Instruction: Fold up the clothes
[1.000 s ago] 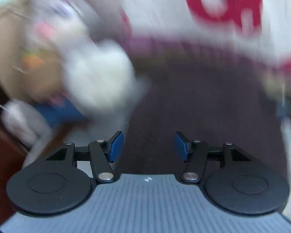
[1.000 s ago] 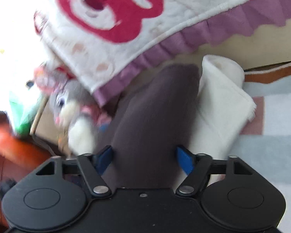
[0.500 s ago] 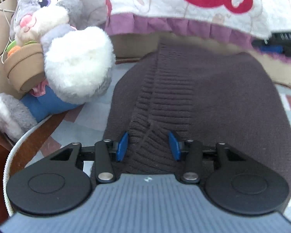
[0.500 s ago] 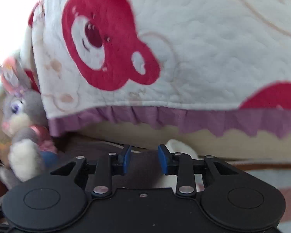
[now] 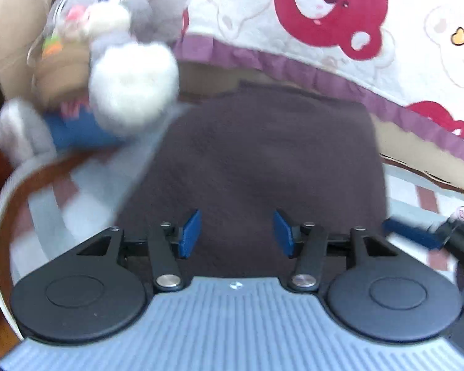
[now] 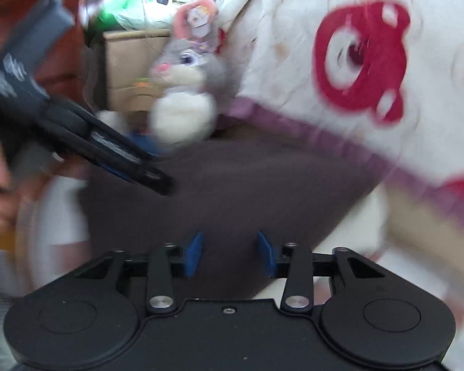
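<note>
Sweater (image 5: pixel 263 160) near edge between fingers | left gripper (image 5: pixel 236 235) opening | right gripper (image 6: pixel 230 253) opening

Left gripper (image 5: pixel 236 235) on a ribbed grey-blue body, black round-ended linkage arms, silver pivot screws, blue pads (image 5: pixel 190 232), right gripper (image 6: pixel 230 253) alike on a black body

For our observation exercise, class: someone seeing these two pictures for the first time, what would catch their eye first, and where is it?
First the white quilt printed with red bear faces, filling the top right above its purple frill. Next the grey plush rabbit with its fluffy white front, at upper left beside a cardboard box. In the middle lies the folded dark brown knit garment, with the left gripper and the right gripper over its near edge, jaws opening, pressing nothing.
</note>
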Motion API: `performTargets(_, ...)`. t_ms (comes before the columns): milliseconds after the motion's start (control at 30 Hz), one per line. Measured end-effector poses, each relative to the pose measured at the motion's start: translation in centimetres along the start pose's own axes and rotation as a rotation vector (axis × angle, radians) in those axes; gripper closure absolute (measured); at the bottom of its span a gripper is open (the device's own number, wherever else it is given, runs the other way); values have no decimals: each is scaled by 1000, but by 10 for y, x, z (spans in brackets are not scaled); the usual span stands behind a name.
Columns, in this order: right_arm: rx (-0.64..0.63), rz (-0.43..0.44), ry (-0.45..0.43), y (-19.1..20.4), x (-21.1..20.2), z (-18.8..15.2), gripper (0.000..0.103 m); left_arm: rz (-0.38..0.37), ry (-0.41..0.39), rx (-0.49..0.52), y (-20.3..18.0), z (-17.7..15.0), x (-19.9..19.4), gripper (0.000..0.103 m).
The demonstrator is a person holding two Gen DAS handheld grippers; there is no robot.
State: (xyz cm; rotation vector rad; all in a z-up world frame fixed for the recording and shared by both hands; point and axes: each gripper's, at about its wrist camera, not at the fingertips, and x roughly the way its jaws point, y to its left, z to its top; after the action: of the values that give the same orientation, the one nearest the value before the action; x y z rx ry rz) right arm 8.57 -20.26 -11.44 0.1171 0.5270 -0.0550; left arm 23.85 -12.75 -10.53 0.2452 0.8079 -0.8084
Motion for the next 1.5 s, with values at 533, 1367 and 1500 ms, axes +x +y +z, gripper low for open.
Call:
performTargets(533,208,-105,63,-43,-115,-35,46,-75,-50,-3,-101,-66,-85,21)
performTargets(1367,329,-336,122,-21,-227,-56,34,113,28,78,-175,-134,-176,4)
performTargets(1500,320,-383,124,-18,-234,-57,34,121,39,78,-183,-141,-182,4)
